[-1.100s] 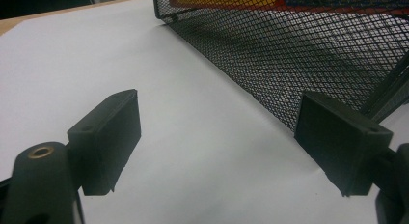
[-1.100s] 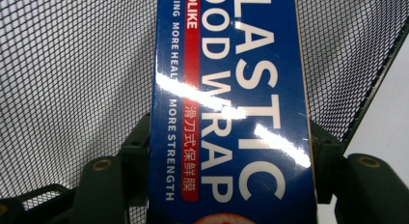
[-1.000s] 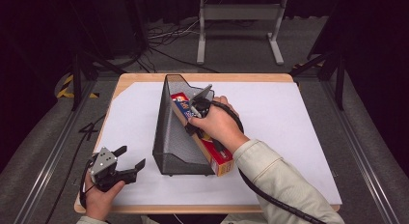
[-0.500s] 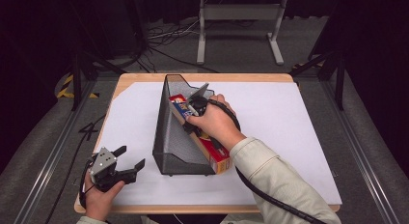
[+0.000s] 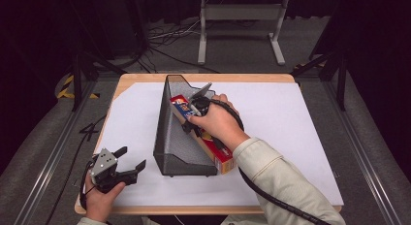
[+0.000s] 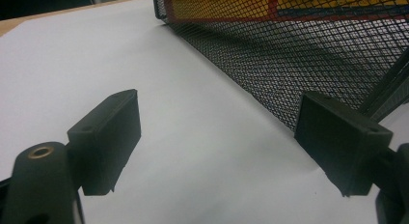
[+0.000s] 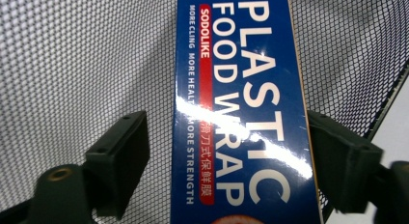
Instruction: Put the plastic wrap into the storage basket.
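A wooden table (image 5: 145, 79) covered by a white sheet (image 5: 300, 128) carried a black wire-mesh file holder (image 5: 169, 137), into which a long box of plastic food wrap (image 5: 218, 152) had been slid, its near end sticking out of the holder's low open front toward the person and its far end resting against the tall mesh back. The step in hand looked like the release after stowing the box: the right gripper (image 5: 196, 107) sat over the box's upper part inside the holder, and its jaws had just been opening, with the box between them. In the right gripper view the box (image 7: 241, 113) stood between the two jaws, a clear gap showing at the left jaw and the right jaw close by the box's edge, so the jaws stood apart and no longer clamped it. The next move, by this reading, called for lifting that gripper straight back out of the holder without catching the mesh wall or dragging the box along. The left gripper (image 5: 127, 163) rested low on the sheet near the table's front corner, jaws wide apart and holding nothing, the mesh holder (image 6: 299, 60) just beyond them. The box was glossy blue with large white lettering reading PLASTIC FOOD WRAP, a red strip beside the words and red and yellow toward its near end
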Tool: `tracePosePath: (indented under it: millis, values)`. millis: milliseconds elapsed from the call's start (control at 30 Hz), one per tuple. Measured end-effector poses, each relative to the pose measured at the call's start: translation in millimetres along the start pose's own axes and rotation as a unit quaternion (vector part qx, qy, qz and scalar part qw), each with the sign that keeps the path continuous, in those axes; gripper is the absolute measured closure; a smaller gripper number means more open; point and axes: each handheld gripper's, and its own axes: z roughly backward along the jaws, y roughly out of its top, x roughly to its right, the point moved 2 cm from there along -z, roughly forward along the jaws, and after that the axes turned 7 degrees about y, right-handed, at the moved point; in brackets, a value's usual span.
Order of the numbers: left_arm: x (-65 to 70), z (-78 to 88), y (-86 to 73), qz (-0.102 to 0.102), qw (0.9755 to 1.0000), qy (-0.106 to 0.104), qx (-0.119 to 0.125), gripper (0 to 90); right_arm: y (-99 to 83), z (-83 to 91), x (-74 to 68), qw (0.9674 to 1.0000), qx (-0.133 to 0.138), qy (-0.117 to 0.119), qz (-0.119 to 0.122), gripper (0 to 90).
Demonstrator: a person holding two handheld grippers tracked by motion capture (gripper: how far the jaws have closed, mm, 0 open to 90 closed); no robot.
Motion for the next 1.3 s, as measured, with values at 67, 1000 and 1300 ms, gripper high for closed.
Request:
tracePosePath:
  millis: [67,1000,1300]
  values:
    - [-0.1,-0.3,0.0,0.0,1.0,0.0,0.001,17.3,0.5,3.0,-0.6,0.9999,0.004,0.002,0.009,17.9]
    - [-0.1,0.4,-0.3,0.001,1.0,0.001,0.0,17.2,-20.2,77.2,10.5,0.9681,0.214,0.072,0.109,12.9]
    - [-0.5,1.2,-0.5,0.001,1.0,0.003,0.0,17.2,-44.8,108.9,34.2,0.9569,0.251,0.079,0.123,12.4]
